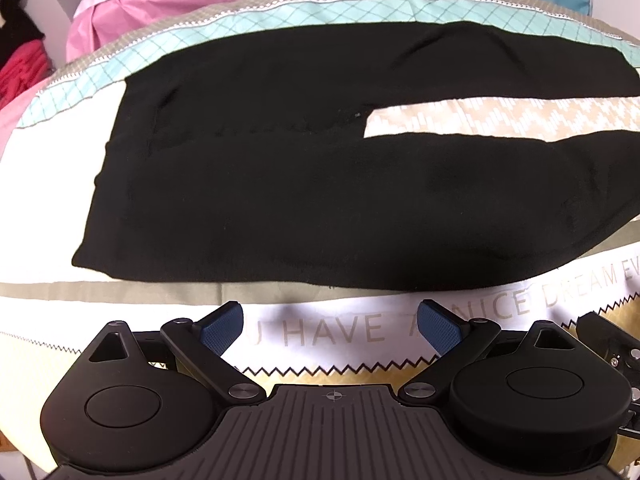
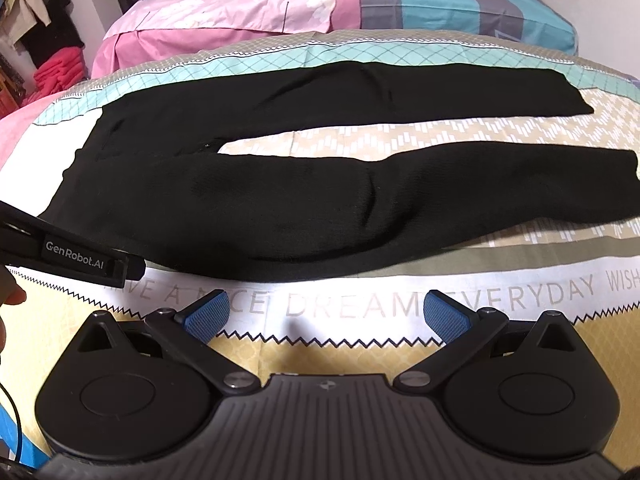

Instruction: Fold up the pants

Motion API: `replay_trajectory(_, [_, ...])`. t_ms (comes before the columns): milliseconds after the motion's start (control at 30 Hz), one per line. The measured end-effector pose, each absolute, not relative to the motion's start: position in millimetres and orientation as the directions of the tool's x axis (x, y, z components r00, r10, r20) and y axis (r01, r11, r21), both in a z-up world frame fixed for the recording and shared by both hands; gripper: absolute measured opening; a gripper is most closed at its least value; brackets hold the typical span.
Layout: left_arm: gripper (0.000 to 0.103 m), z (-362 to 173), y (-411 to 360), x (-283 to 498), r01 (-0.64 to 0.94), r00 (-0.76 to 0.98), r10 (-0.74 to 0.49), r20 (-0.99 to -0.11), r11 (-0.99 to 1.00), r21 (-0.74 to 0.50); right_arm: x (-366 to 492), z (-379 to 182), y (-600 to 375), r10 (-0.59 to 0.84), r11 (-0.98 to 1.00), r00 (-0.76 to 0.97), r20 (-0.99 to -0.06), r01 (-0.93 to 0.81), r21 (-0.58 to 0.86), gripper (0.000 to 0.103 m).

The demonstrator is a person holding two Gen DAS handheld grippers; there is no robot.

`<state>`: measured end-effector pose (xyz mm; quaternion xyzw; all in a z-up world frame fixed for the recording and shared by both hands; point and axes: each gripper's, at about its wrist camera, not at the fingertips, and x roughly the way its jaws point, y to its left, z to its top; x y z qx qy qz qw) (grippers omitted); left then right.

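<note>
Black pants (image 2: 304, 184) flat on bedspread (image 2: 360, 304), legs apart; L gripper (image 1: 330, 326) & R gripper (image 2: 326, 314) both spread wide, empty, just short of near edge; only R view shows leg cuffs.

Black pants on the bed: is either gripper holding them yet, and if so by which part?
Nothing is held. The left gripper and right gripper are both open, short of the black pants.

Patterned bedsheet (image 2: 360, 312), pink quilt (image 2: 224, 12), red folded clothes (image 2: 56, 72).
</note>
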<state>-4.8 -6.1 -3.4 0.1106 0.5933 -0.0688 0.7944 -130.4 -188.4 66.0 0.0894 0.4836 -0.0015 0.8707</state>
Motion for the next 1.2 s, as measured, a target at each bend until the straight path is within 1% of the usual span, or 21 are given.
replay_trajectory(200, [0.103, -7, -9, -5, 0.239, 0.346, 0.019, -0.938, 0.965, 0.108, -133, 64, -191, 0.106, 0.979, 0.53, -0.841, 0.092, 0.181, 0.103])
replay_trajectory(633, [0.103, -14, -23, -1, 0.268, 0.348, 0.036, -0.937, 0.954, 0.136, -140, 55, -210, 0.132, 0.962, 0.53, -0.838, 0.135, 0.237, 0.103])
replay_trajectory(733, [0.103, -18, -25, 3, 0.27, 0.338, 0.034, -0.94, 0.954, 0.132, -141, 54, -222, 0.163, 0.951, 0.542, -0.824, 0.136, 0.278, 0.103])
replay_trajectory(800, [0.103, -19, -21, 10, 0.247, 0.345, 0.032, -0.938, 0.961, 0.123, -143, 54, -244, 0.214, 0.928, 0.571, -0.793, 0.135, 0.348, 0.103])
replay_trajectory(867, [0.103, -20, -9, 21, 0.191, 0.357, 0.034, -0.934, 0.976, 0.108, -145, 54, -279, 0.221, 0.894, 0.602, -0.767, 0.189, 0.405, 0.103])
replay_trajectory(933, [0.103, -20, 4, 30, 0.14, 0.367, 0.05, -0.929, 0.984, 0.108, -146, 55, -314, 0.158, 0.865, 0.645, -0.748, 0.274, 0.42, 0.103])
replay_trajectory(967, [0.103, -22, 13, 38, 0.108, 0.367, 0.071, -0.928, 0.987, 0.118, -146, 54, -337, 0.101, 0.839, 0.665, -0.74, 0.344, 0.423, 0.103])
replay_trajectory(1000, [0.103, -25, 19, 43, 0.094, 0.363, 0.08, -0.928, 0.988, 0.122, -145, 53, -353, 0.058, 0.812, 0.67, -0.74, 0.4, 0.425, 0.1])
replay_trajectory(1033, [0.103, -29, 26, 49, 0.076, 0.355, 0.092, -0.93, 0.989, 0.127, -142, 49, -371, 0.009, 0.774, 0.665, -0.747, 0.468, 0.426, 0.095])
replay_trajectory(1067, [0.103, -36, 29, 54, 0.061, 0.328, 0.108, -0.938, 0.989, 0.136, -139, 45, -390, -0.033, 0.725, 0.654, -0.756, 0.536, 0.432, 0.081])
replay_trajectory(1100, [0.103, -42, 35, 62, 0.044, 0.306, 0.099, -0.947, 0.992, 0.118, -137, 41, -402, -0.048, 0.69, 0.652, -0.756, 0.569, 0.447, 0.074])
replay_trajectory(1133, [0.103, -46, 39, 67, 0.027, 0.287, 0.08, -0.955, 0.995, 0.091, -133, 36, -416, -0.067, 0.649, 0.648, -0.759, 0.606, 0.46, 0.065])
replay_trajectory(1200, [0.103, -54, 49, 74, -0.028, 0.271, 0.044, -0.962, 0.999, 0.037, -126, 27, -430, -0.106, 0.605, 0.627, -0.772, 0.657, 0.451, 0.065])
